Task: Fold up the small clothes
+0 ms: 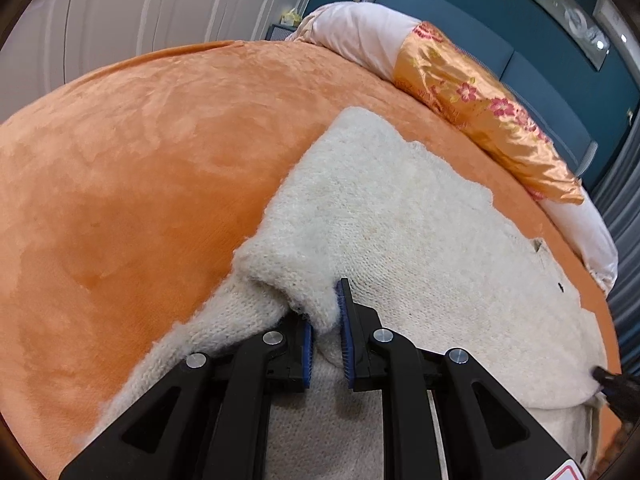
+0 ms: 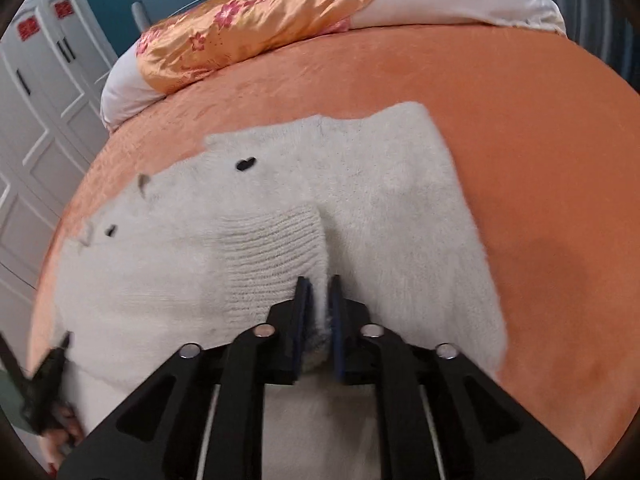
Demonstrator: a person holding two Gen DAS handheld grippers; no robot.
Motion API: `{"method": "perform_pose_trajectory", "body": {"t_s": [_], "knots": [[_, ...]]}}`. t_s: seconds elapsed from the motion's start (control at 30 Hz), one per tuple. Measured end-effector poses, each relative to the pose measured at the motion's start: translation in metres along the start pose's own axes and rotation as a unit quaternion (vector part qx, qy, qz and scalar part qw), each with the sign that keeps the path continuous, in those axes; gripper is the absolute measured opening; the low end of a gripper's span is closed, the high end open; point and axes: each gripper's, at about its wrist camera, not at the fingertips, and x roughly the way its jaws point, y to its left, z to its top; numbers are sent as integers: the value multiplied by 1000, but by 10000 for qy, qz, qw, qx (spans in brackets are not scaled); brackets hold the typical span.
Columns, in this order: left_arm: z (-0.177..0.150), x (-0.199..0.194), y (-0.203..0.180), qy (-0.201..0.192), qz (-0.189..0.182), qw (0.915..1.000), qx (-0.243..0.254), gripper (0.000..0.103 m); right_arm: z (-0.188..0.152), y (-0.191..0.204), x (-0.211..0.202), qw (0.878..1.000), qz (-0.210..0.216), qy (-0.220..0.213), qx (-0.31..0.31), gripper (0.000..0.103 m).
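Note:
A fluffy cream knitted sweater [image 1: 400, 220] lies spread on an orange bed cover [image 1: 140, 160]. My left gripper [image 1: 325, 320] is shut on a raised fold of its knit at the near left side, with wool bulging between the blue pads. In the right wrist view the sweater [image 2: 380, 180] shows small dark marks, and its ribbed cuff [image 2: 276, 256] lies folded onto the body. My right gripper [image 2: 319, 304] pinches the edge of that cuff between its pads. Each gripper appears at the edge of the other's view: the right gripper's tip [image 1: 612, 380], and the left gripper [image 2: 48, 376] in a hand.
A rolled quilt in orange floral satin and white [image 1: 480, 100] lies along the head of the bed [image 2: 260, 24]. Behind it are a teal headboard [image 1: 540, 68] and white wardrobe doors [image 2: 36, 120]. Bare orange cover [image 2: 540, 140] surrounds the sweater.

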Motion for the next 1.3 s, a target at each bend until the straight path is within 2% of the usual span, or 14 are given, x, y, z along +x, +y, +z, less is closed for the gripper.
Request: {"method": "perform_pose_trajectory", "body": {"t_s": [0.07,0.1,0.13,0.2,0.3,0.43,0.6,0.73,0.83,0.9,0.93,1.0,1.03,1.3], "knots": [[7,-12,-3,291,-21,9995,87,25,-20,-15,-51,9994,150,-202,215,47],[7,-22,-3,440,-81,9989,137,33,-35,-24,-76,9990,294,-261,221,50],[4,-42,-1,571,-127,9981,167,52,-51,-30,-95,9989,319,-272,193,52],[-10,-82,11,546,-112,9984,106,73,-86,-45,-131,9993,268,-224,110,56],[-43,-137,46,900,-301,9955,-45,73,-148,-71,-173,9999,90,81,106,56],[-94,-180,84,1403,-201,9894,-301,73,-212,-101,-195,9963,147,632,564,57],[-126,-210,92,1409,-292,9887,-430,73,-237,-102,-196,9912,548,707,974,57],[-128,-195,83,1539,-385,9852,-642,74,-234,-87,-172,9871,803,818,1121,58],[-126,-190,74,1578,-371,9856,-472,74,-232,-80,-161,9855,729,870,1261,59],[-123,-188,70,1696,-444,9839,-354,61,-232,-80,-159,9852,593,851,1364,59],[-121,-186,68,1777,-482,9824,-326,36,-230,-80,-157,9844,611,839,1422,58],[-119,-184,68,1976,-572,9780,-338,5,-228,-80,-153,9832,715,942,1391,21],[-118,-186,68,1995,-610,9773,-375,6,-227,-79,-153,9828,770,974,1368,7],[-108,-253,55,1661,-904,9819,112,4,-219,-64,-237,9917,1003,161,784,5]]}}
